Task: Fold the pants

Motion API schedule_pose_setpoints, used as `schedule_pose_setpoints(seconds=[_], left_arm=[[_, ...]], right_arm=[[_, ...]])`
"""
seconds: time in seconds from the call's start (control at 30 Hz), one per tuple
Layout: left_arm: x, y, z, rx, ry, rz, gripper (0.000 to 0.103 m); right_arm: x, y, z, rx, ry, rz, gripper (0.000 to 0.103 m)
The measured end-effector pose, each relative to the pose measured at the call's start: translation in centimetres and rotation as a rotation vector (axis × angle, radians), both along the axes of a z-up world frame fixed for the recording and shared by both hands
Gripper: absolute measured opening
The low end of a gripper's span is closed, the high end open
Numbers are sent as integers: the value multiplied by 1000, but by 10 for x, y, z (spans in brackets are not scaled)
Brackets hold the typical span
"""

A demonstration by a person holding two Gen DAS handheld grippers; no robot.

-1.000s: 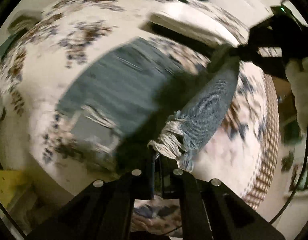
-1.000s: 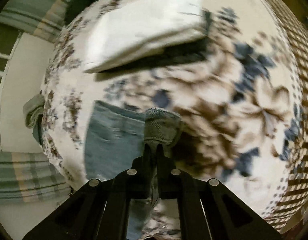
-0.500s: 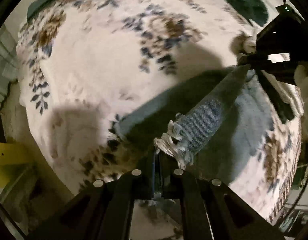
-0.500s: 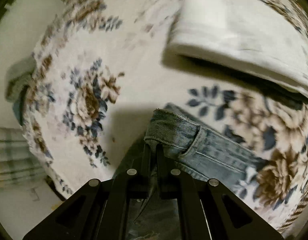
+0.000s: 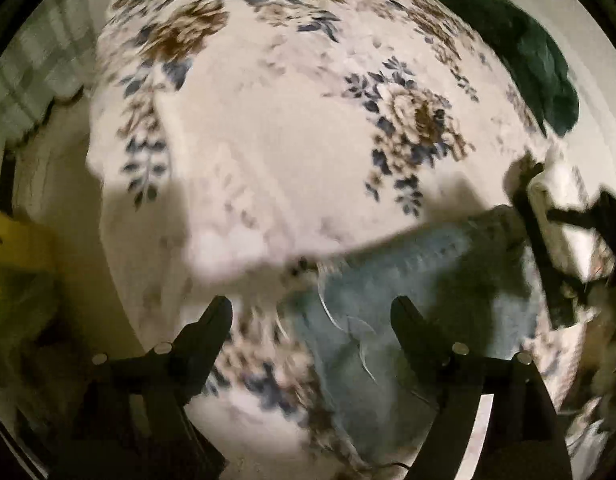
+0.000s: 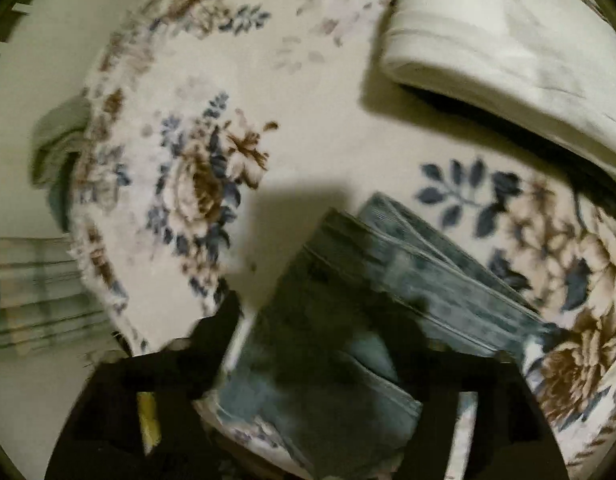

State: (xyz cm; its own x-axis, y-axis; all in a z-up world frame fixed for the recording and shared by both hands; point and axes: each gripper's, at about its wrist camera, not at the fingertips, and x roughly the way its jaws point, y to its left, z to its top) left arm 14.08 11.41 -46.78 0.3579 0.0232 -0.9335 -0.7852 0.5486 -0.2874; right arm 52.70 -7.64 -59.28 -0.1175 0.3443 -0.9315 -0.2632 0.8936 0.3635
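Note:
Blue denim pants [image 5: 388,300] lie on a floral bedspread [image 5: 288,140], their frayed hem [image 5: 308,276] just ahead of my left gripper [image 5: 312,312]. That gripper is open and empty, its jaws wide apart above the fabric. In the right wrist view the pants [image 6: 348,320] lie in folded layers, the waistband edge toward the top. My right gripper [image 6: 328,328] is open above them, blurred. The right gripper also shows at the right edge of the left wrist view [image 5: 580,216].
A folded white cloth [image 6: 508,40] lies on the bedspread [image 6: 308,100] beyond the pants. A dark green garment [image 5: 524,52] sits at the far right edge of the bed. A greyish cloth [image 6: 56,140] hangs off the bed's left edge. The floor lies beyond.
Both grippers held the pants, the left on the frayed hem and the right on the waistband. Both have opened and let go. The denim now lies flat and folded on the bed.

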Motion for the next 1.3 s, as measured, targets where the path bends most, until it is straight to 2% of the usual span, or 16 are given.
schedule_pose_setpoints(seconds=[0.03, 0.07, 0.17, 0.27, 0.33, 0.43, 0.53, 0.73, 0.9, 0.97, 1.0, 1.07, 1.13, 1.17, 1.23, 1.3], left_arm=[[-6, -9, 1, -24, -14, 27, 81], [-13, -21, 1, -52, -30, 52, 81], [-22, -71, -16, -202, -62, 124, 81], [-28, -122, -49, -404, -99, 222, 81], [-31, -153, -78, -532, -135, 347, 81], [-34, -172, -107, -601, -191, 500, 81], [-35, -173, -126, -597, -232, 636, 81], [-40, -151, -135, -556, -267, 838, 79], [-40, -138, -147, -568, -253, 935, 80], [-37, -134, -146, -559, -239, 955, 79], [-35, -131, -143, -542, -229, 953, 74], [-33, -129, -139, -505, -207, 945, 33], [-30, -121, -133, -482, -213, 902, 28], [-26, -118, -129, -468, -217, 880, 27], [-25, -109, -115, -438, -227, 829, 26], [-20, -99, -95, -402, -229, 772, 26]], right_arm=[[-3, -14, 6, 6, -13, 5, 94], [-6, -32, 10, 24, -22, 9, 97], [-16, -76, 10, 36, -18, 30, 97], [-27, -111, -8, 51, 19, 54, 97], [-34, -127, -22, 69, 43, 79, 97], [-42, -147, -45, 108, 89, 117, 97], [-43, -157, -62, 172, 129, 116, 97], [-32, -166, -87, 297, 175, 50, 97], [-21, -154, -105, 387, 178, -23, 97], [-19, -149, -113, 417, 179, -50, 90], [-18, -146, -116, 430, 174, -60, 83], [-16, -141, -121, 442, 161, -79, 71], [-15, -137, -122, 438, 146, -109, 48], [-15, -136, -121, 437, 144, -118, 46], [-20, -135, -116, 430, 134, -135, 30], [-25, -136, -105, 426, 123, -148, 26]])
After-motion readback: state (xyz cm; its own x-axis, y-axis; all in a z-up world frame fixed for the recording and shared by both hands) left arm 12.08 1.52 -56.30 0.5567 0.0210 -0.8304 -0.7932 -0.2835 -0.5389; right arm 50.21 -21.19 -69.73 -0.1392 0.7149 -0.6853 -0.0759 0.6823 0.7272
